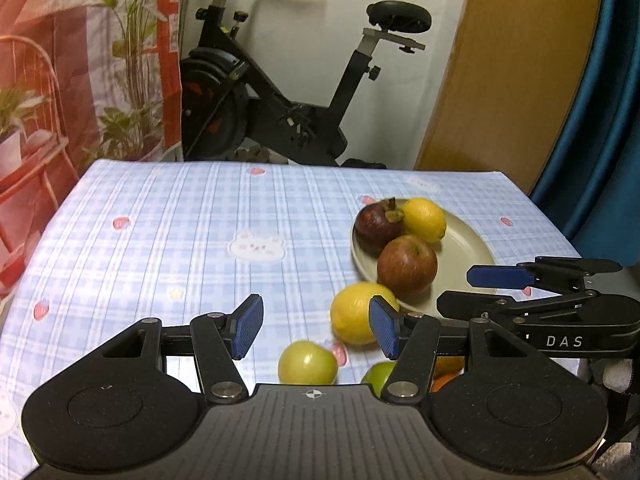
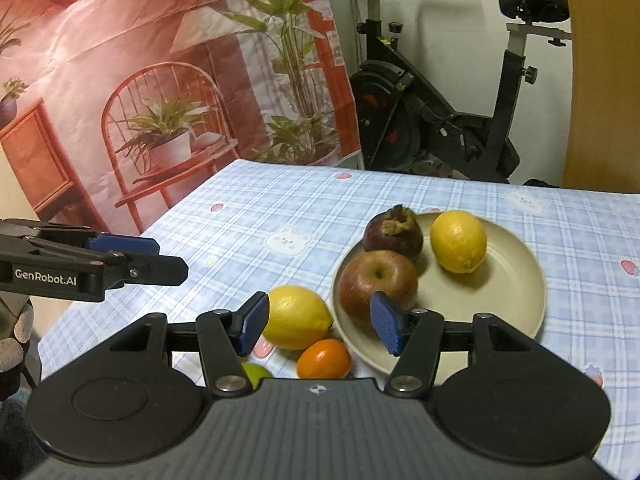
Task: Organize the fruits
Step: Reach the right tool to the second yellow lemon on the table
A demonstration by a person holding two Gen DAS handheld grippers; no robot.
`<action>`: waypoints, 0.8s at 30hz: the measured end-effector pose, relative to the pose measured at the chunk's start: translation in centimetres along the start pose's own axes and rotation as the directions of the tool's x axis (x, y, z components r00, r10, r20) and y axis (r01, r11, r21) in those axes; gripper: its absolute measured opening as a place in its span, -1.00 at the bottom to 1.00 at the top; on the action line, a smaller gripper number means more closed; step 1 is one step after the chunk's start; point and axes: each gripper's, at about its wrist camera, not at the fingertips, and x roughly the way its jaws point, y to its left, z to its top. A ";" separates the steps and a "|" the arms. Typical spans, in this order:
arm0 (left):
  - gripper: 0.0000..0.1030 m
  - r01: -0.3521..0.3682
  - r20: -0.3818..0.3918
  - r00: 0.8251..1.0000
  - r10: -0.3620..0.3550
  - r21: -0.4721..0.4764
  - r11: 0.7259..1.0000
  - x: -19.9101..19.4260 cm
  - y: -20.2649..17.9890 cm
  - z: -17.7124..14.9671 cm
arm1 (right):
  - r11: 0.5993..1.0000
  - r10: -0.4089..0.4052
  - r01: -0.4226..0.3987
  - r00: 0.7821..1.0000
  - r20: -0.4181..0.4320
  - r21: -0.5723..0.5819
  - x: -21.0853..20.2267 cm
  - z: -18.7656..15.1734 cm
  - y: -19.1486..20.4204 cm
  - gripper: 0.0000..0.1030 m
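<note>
In the left wrist view my left gripper is open and empty above the tablecloth. Below it lie a green fruit and a second green fruit, with a lemon behind its right finger. The beige plate holds a mangosteen, a lemon and an apple. In the right wrist view my right gripper is open over a loose lemon and an orange fruit, beside the plate with its apple. My left gripper reaches in from the left.
The table wears a blue checked cloth whose far edge lies just beyond the plate. Behind it stand an exercise bike, a printed red backdrop, a wooden door and a blue curtain.
</note>
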 end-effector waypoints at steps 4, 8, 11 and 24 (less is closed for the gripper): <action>0.19 0.006 -0.017 1.000 -0.006 -0.009 1.000 0.4 0.3 -0.7 | 1.000 0.003 -0.003 1.000 -0.019 -0.012 0.5 -0.7 0.4 0.16; 0.19 0.026 -0.031 0.999 -0.026 -0.009 1.000 1.2 0.5 -0.6 | 1.000 0.007 -0.008 0.999 -0.044 -0.030 1.2 -1.1 0.8 0.16; 0.20 0.051 -0.042 0.998 -0.052 -0.020 0.998 2.2 0.6 -0.4 | 0.999 0.014 -0.017 0.998 -0.067 -0.048 2.1 -1.3 1.2 0.16; 0.18 0.161 -0.122 0.978 -0.168 -0.062 0.985 9.0 -0.1 1.1 | 0.997 0.029 -0.037 0.992 -0.120 -0.068 4.9 -1.6 1.2 0.13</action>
